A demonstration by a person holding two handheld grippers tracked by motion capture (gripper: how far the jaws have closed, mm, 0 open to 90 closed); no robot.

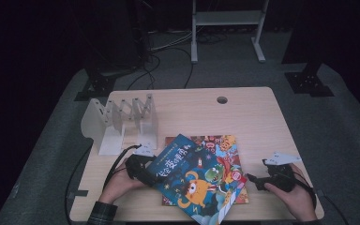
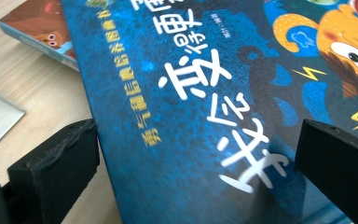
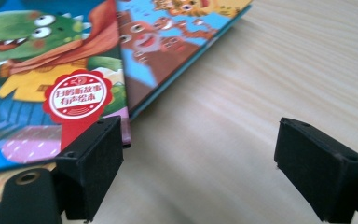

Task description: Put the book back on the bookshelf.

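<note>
A blue picture book (image 1: 194,180) lies askew on top of a stack of picture books (image 1: 220,143) in the middle of the wooden table (image 1: 253,122). My left gripper (image 1: 143,171) sits at the blue book's left corner. In the left gripper view my left gripper (image 2: 196,135) is open wide, the blue cover (image 2: 205,93) runs between the jaws, and one jaw stands right beside the book's edge. To the right of the stack my right gripper (image 1: 255,180) is open. In the right gripper view my right gripper (image 3: 200,133) hovers over bare wood, one jaw next to the blue book's corner (image 3: 51,70).
A white accordion book rack (image 1: 122,119) stands at the table's left, just behind my left hand. A cable hole (image 1: 222,100) lies near the far edge. A lower book (image 3: 168,46) pokes out under the blue one. Black stands and cables surround the table on the floor.
</note>
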